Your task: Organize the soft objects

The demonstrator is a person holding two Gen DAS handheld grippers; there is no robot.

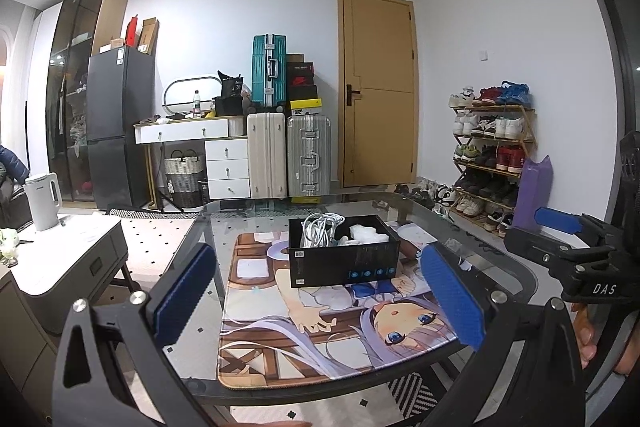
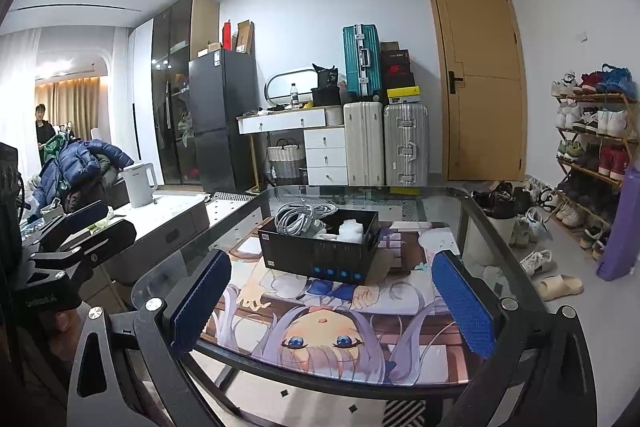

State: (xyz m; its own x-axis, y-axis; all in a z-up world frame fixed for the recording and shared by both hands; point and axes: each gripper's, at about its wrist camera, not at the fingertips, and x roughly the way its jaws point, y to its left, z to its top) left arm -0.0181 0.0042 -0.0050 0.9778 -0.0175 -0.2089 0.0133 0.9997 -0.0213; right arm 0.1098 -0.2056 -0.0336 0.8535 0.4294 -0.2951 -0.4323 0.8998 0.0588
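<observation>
A black open box [image 1: 344, 255] [image 2: 320, 247] stands on an anime-print mat [image 1: 320, 331] [image 2: 328, 327] on a glass table [image 1: 224, 227]. Inside it lie a coiled white cable [image 1: 320, 227] [image 2: 298, 215] on the left and a white soft bundle [image 1: 366, 234] [image 2: 350, 229] on the right. My left gripper [image 1: 320, 295] is open and empty, held near the table's front edge, short of the box. My right gripper [image 2: 332, 303] is open and empty, also near the front edge. Each gripper shows in the other's view, the right one [image 1: 560, 227] and the left one [image 2: 80, 223].
A low white side table with a kettle [image 1: 42, 201] [image 2: 138, 185] stands left of the glass table. Suitcases [image 1: 288, 155], a dresser, a fridge and a door line the far wall. A shoe rack [image 1: 492, 155] and a purple bag [image 2: 620, 227] stand at the right. A person [image 2: 44, 131] stands far left.
</observation>
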